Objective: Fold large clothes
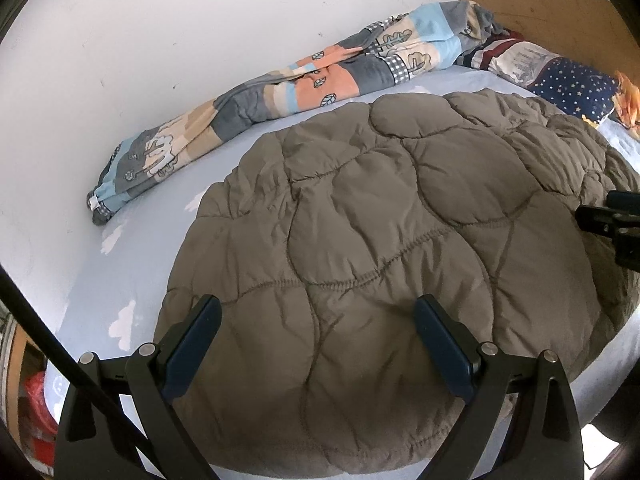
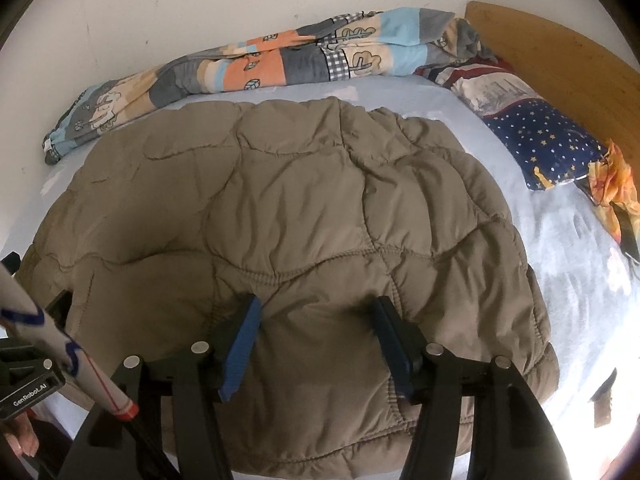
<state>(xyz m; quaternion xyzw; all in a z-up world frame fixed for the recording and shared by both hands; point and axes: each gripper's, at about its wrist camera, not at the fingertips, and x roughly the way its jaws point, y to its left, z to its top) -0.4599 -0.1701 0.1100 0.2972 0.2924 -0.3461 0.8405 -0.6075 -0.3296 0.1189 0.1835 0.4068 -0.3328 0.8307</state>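
Observation:
A brown quilted jacket lies spread flat on the light blue bed sheet. My left gripper hovers over its near left part, open wide, with nothing pinched between the fingers. My right gripper sits low over the jacket's near edge, open; its fingertips rest against the puffy fabric without clamping it. The right gripper also shows at the right edge of the left wrist view. Part of the left gripper's body appears at the lower left of the right wrist view.
A rolled patchwork quilt lies along the white wall. A star-patterned pillow and orange cloth sit by the wooden headboard. A white rod with blue and red marks crosses the lower left.

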